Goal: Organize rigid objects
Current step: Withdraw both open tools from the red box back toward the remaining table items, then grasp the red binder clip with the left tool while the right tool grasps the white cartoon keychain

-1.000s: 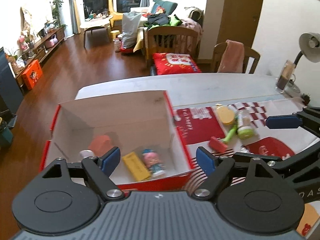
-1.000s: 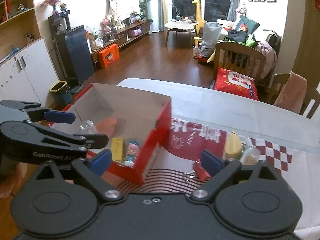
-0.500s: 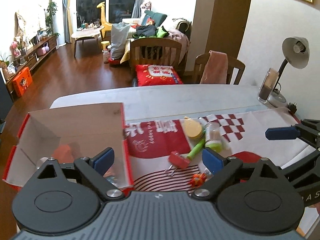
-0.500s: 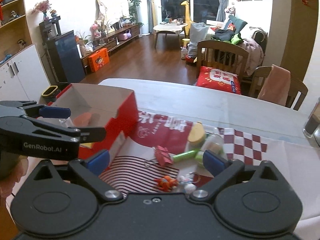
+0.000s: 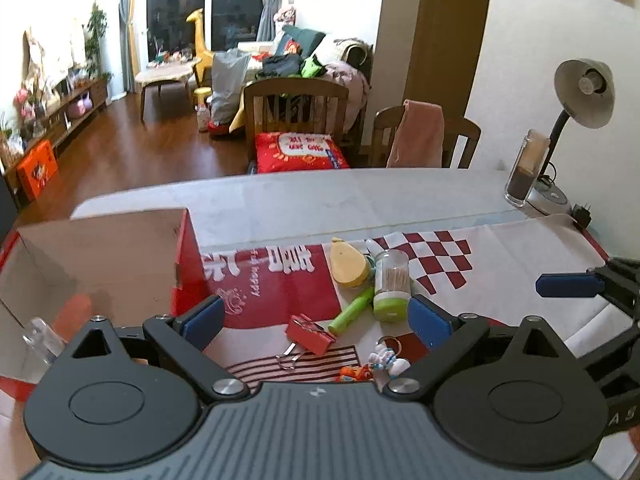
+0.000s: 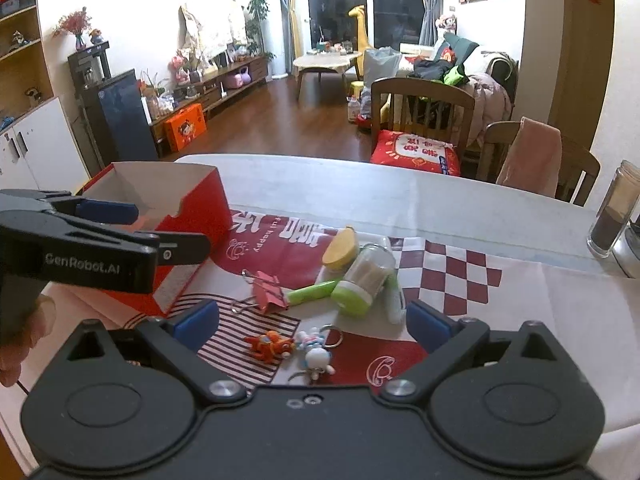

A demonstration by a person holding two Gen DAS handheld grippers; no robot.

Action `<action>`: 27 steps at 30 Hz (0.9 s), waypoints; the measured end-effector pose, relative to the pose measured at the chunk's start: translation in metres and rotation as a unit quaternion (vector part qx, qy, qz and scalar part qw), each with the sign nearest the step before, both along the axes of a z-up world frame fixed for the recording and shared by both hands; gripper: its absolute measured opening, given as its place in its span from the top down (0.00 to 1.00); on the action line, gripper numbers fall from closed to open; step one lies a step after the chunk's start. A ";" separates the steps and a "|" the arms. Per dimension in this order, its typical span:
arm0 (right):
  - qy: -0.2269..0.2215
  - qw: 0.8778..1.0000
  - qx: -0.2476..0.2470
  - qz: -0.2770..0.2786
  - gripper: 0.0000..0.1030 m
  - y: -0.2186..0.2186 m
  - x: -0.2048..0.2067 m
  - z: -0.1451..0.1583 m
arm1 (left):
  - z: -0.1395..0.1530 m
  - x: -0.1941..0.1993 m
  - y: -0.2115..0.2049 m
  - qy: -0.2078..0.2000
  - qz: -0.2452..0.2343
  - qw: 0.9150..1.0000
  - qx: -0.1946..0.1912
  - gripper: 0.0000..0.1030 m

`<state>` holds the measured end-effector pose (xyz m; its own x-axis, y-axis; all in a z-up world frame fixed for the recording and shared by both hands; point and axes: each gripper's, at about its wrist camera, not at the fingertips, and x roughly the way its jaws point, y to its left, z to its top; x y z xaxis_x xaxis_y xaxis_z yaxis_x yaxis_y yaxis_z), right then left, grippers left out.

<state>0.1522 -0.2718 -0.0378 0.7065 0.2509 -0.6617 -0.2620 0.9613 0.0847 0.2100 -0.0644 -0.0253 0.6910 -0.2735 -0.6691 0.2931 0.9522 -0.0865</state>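
One clear bottle [image 5: 40,336] inside the red box [image 5: 188,264] shows only leftward.

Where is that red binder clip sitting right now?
The red binder clip lies on the patterned cloth, between the red box on its left and the green pen on its right, ahead of both open claws.
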 end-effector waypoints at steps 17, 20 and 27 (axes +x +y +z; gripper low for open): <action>0.044 0.997 -0.050 0.030 0.17 -0.013 0.020 -0.073 | -0.073 0.032 -0.028 0.038 0.022 0.999 0.017 0.04; 0.055 0.996 -0.052 0.037 0.24 -0.008 0.025 -0.084 | -0.085 0.042 -0.030 0.041 0.032 0.998 0.028 0.04; 0.079 0.993 -0.059 0.060 0.37 0.008 0.040 -0.103 | -0.110 0.062 -0.034 0.046 0.031 0.997 0.047 0.05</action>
